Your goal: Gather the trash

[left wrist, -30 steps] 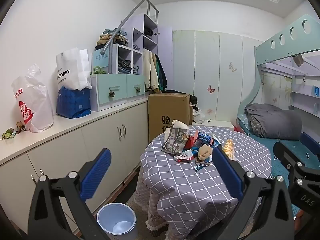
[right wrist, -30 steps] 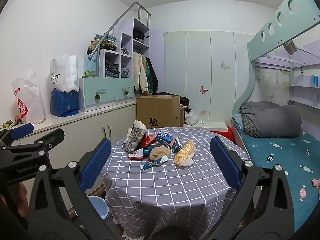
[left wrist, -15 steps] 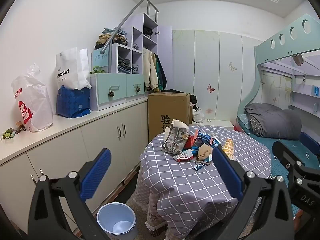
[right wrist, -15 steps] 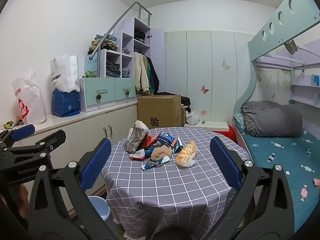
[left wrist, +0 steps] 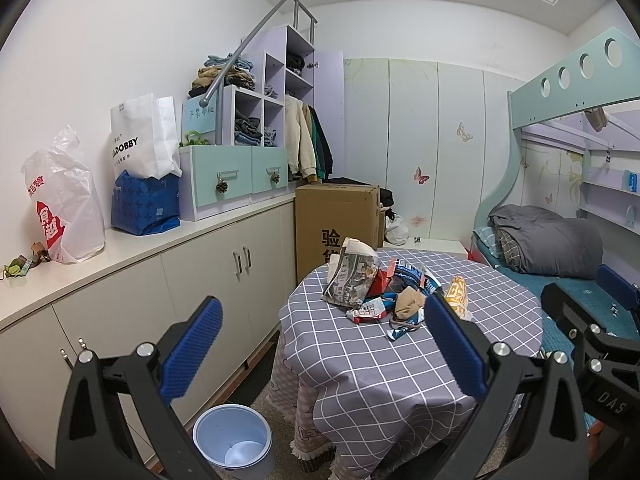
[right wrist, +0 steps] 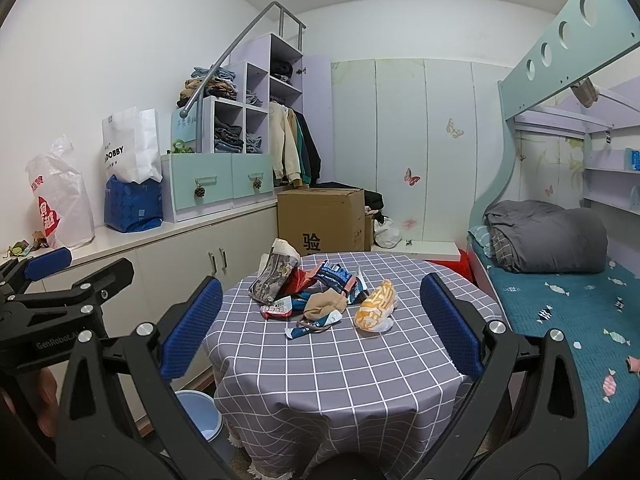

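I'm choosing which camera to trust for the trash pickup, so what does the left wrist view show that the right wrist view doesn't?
Only the left wrist view shows the inside of the blue trash bin on the floor, seemingly empty. Only the right wrist view shows the orange wrapper whole; in the left view a fingertip partly hides it. It also shows more of the bed. Both show the wrapper pile on the checked table, with the left gripper and right gripper open and empty.

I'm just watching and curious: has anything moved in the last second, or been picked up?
Almost nothing. The right gripper drifted very slightly, so its view of the room barely shifted. Nothing was grasped or released. Both grippers stay open, the left gripper still; the wrappers and bin are untouched.
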Demonstrator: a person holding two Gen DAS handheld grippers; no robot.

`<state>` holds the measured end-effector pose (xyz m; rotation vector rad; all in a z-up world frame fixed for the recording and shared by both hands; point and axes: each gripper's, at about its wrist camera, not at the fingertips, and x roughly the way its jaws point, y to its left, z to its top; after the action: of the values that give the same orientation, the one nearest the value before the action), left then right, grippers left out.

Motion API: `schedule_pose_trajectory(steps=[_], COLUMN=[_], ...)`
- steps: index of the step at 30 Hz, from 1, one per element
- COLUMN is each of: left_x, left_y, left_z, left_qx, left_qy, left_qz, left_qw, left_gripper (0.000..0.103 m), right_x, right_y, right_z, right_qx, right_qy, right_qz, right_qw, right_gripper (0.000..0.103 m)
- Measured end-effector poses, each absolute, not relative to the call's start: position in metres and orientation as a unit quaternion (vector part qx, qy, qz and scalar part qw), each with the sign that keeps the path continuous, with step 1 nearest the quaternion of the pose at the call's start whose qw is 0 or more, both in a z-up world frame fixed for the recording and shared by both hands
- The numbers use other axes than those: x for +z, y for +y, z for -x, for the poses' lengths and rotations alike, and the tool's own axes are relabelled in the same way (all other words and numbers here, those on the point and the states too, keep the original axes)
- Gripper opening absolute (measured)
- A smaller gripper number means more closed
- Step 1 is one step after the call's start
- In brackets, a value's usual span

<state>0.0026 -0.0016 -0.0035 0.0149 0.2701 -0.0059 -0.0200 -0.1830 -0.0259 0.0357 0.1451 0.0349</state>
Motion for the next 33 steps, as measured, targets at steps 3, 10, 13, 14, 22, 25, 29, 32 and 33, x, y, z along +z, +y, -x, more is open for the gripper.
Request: schedule_pose_trajectory(steps=[3,10,13,14,22,25,29,32,33], left_x=[-0.004,-0.005,-0.006,-0.005,-0.010,-0.010,-0.014,-0.025,-0.027], left_y=[-0.001,-0.003,-0.004,-0.004,-0.007,-0.007,-0.008,-0.008,-0.008], left_z=[-0.003,-0.003,-0.003,-0.003,-0.003,-0.004,-0.005,-0.010,-0.010], left_qx=[-0.003,-0.002,-0.003,-0.003,-0.002,-0.002,-0.002,-0.002,-0.002], left_qy=[0.135,0.135,0.136,0.136,0.137,0.137,0.138,0.140,0.140], left_qz=[-0.007,-0.008,-0.008,-0.008,-0.009,-0.009,-0.009,-0.010,-0.010], left_qw=[0.991,0.991,0.991,0.991,0.991,0.991,0.990,0.990,0.990], left_gripper=[0.099,0.099,0.099,0.099,0.099,0.099,0.099,0.099,0.099], right_x=[-0.027,-0.028,-0.029,-0.028,-0.035,-0.034,-0.034,-0.037,-0.038], right_y=[-0.182,-0.181,-0.181,-0.182,-0.178,-0.179,-0.178,-0.178,-0.177], right_z=[0.019,0.018,0.018,0.018,0.015,0.015,0.014,0.014,0.014], right_qx=[0.018,0.019,0.018,0.018,0.019,0.019,0.019,0.019,0.019], right_qy=[0.073,0.075,0.074,0.075,0.078,0.077,0.079,0.080,0.080], right_qz=[-0.018,-0.019,-0.018,-0.018,-0.019,-0.020,-0.019,-0.020,-0.020], right_qw=[0.997,0.997,0.997,0.997,0.997,0.997,0.997,0.996,0.996], right_gripper=[0.097,0.097,0.097,0.097,0.097,0.097,0.097,0.097,0.097])
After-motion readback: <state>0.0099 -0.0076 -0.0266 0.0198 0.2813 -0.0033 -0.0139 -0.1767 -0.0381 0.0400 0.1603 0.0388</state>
